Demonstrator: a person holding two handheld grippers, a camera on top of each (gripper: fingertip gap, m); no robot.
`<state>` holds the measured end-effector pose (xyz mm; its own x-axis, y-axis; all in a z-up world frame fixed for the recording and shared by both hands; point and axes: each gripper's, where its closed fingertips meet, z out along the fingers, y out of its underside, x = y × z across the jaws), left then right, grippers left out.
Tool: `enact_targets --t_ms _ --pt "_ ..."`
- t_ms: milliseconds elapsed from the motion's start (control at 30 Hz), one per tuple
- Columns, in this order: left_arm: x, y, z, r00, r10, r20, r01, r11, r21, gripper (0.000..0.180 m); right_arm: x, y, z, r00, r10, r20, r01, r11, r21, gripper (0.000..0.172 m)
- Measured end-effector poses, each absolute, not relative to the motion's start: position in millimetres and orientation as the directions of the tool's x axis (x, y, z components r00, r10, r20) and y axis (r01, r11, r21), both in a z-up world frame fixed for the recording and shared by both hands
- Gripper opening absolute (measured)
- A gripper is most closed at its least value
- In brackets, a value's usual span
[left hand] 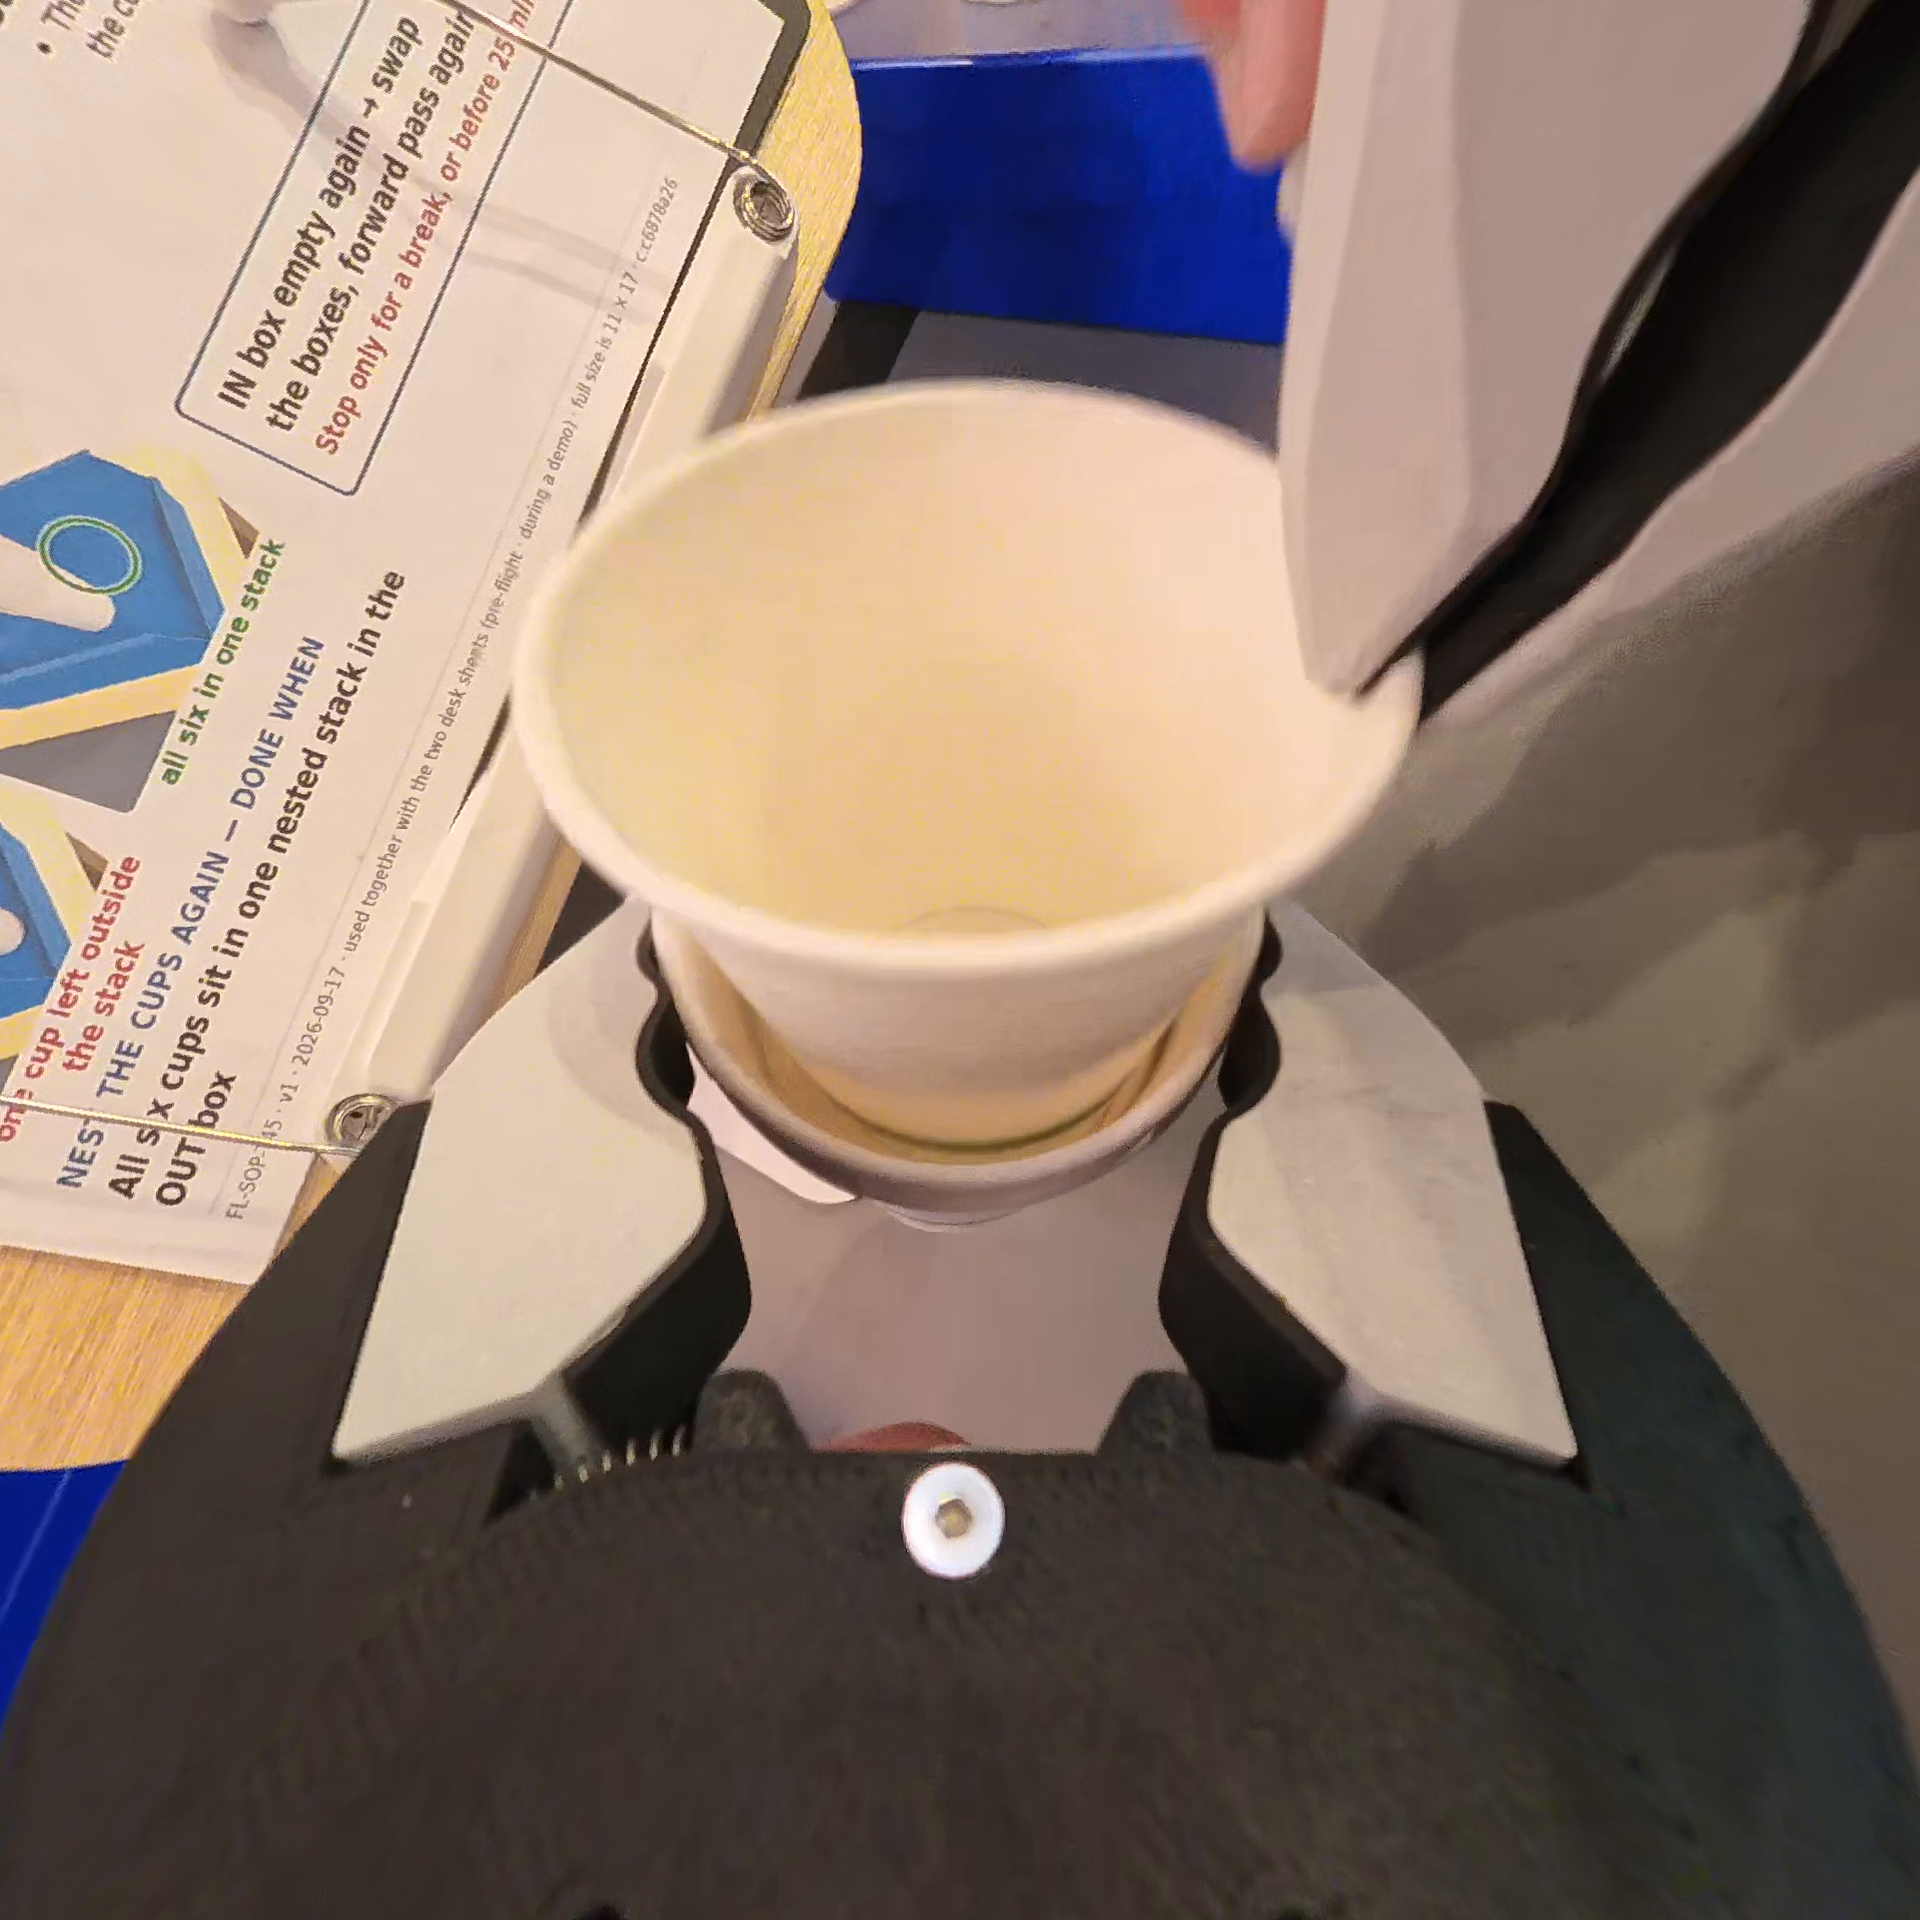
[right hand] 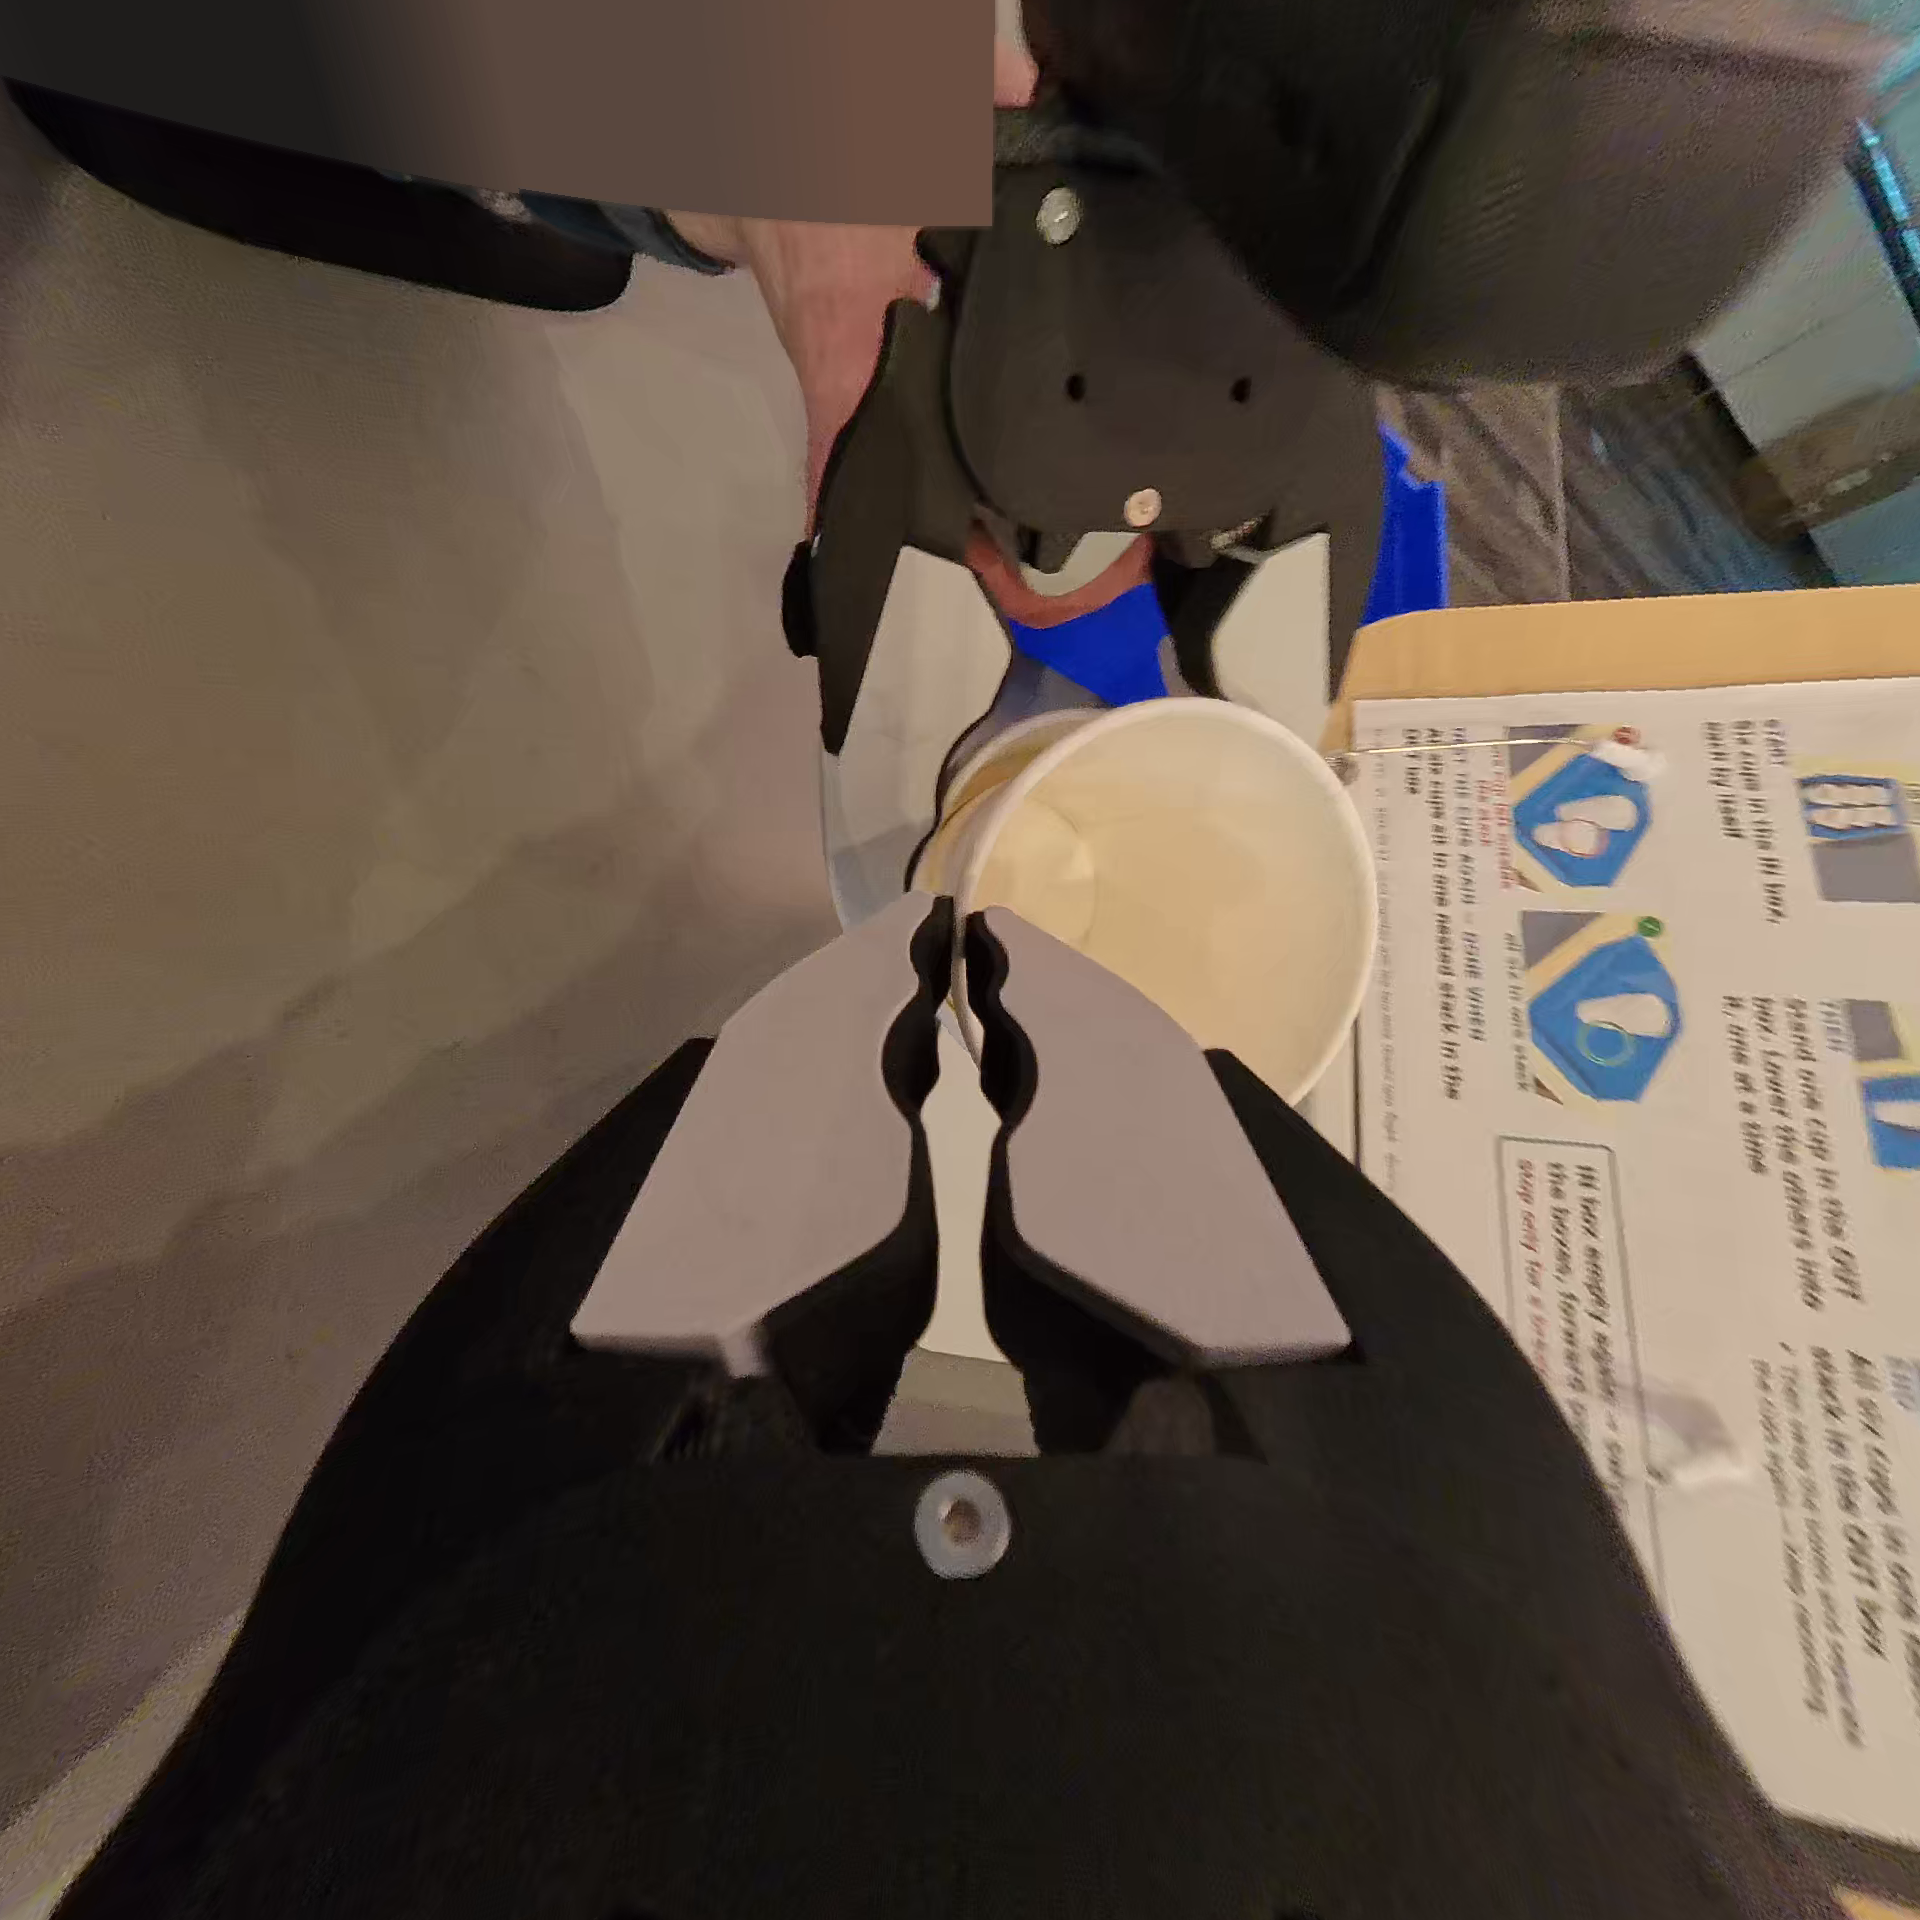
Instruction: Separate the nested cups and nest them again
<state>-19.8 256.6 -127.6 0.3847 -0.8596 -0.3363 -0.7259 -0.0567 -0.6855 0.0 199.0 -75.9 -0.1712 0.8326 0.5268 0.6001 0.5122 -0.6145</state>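
1. Between the wide left gripper (left hand: pixel 956 1039) pads sits the white paper cup stack (left hand: pixel 935 1132), held.
2. Right gripper (right hand: pixel 961 971) pinches top cup (right hand: pixel 1164 894) rim.
3. Pull straight along the stack axis, w/o crushing.

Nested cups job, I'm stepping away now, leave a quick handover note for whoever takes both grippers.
Left gripper: clamped around the outer cup, pads on both sides.
Right gripper: pinched on the rim of the inner cup.
Inner cup is partly lifted, tilted, its base in the outer cup.
Instruction sheet on the wooden board; blue box behind.
Left: pull free, then re-nest.
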Motion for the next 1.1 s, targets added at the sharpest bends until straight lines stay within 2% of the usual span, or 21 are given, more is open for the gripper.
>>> enact_targets --t_ms 200,333,500,667,867,1100 --pt "-24.7 260.5 -124.2 0.400 -0.849 -0.344 -0.723 -0.062 -0.688 0.101 43.9 207.5 -13.0 0.005 0.809 0.588 0.556 0.486 -0.674 0.003" --pt "-25.4 261.2 -123.0 0.406 -0.850 -0.336 -0.716 -0.066 -0.695 0.101 97.4 223.7 25.5 0.186 0.739 0.647 0.597 0.438 -0.672 0.003" --pt "-25.3 261.2 -122.4 0.407 -0.851 -0.332 -0.712 -0.068 -0.699 0.101 186.7 250.7 43.7 0.406 0.604 0.686 0.735 0.230 -0.638 0.003" --pt "-25.3 262.2 -124.6 0.408 -0.850 -0.334 -0.716 -0.071 -0.694 0.101 272.4 276.8 19.7 0.546 0.512 0.663 0.809 -0.115 -0.576 0.003" --pt "-25.1 262.1 -126.1 0.405 -0.852 -0.332 -0.718 -0.072 -0.692 0.101 322.9 297.8 -37.5 0.609 0.556 0.565 0.792 -0.395 -0.465 0.003" --pt "-26.8 262.8 -124.9 0.408 -0.850 -0.333 -0.717 -0.073 -0.694 0.101 346.6 316.1 -89.9 0.639 0.630 0.442 0.769 -0.498 -0.401 0.003"
